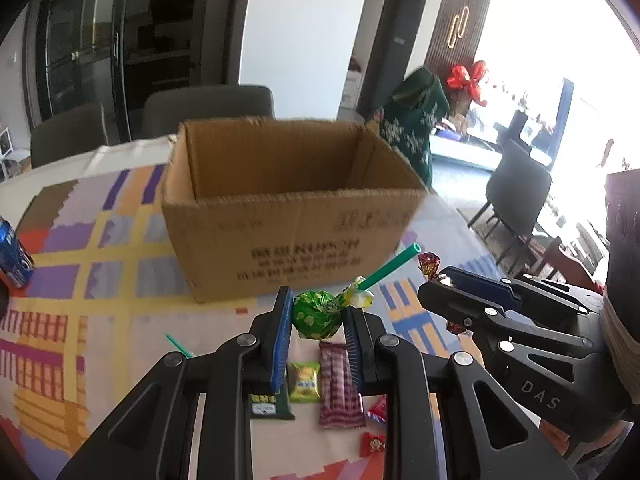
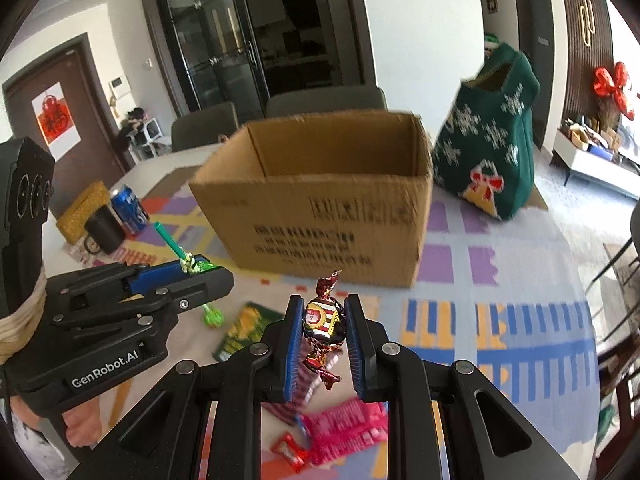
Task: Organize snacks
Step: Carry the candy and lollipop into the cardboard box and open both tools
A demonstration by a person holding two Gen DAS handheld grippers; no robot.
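Transfer step: your left gripper [image 1: 318, 320] jaws pinch a lollipop [image 1: 318, 314], right gripper [image 2: 322, 322] jaws pinch a candy [image 2: 324, 320]; next, release both over the box [image 2: 320, 200].

I see white walls [image 2: 424, 28] | dark glass-door cabinet [image 2: 224, 40] behind grey chairs [image 2: 324, 98] at the tabletop's far edge | brown door [image 2: 52, 96] left | slatted wood panel [image 1: 456, 20] | bright window glare [image 1: 560, 40] right | pale floor [image 2: 560, 196]
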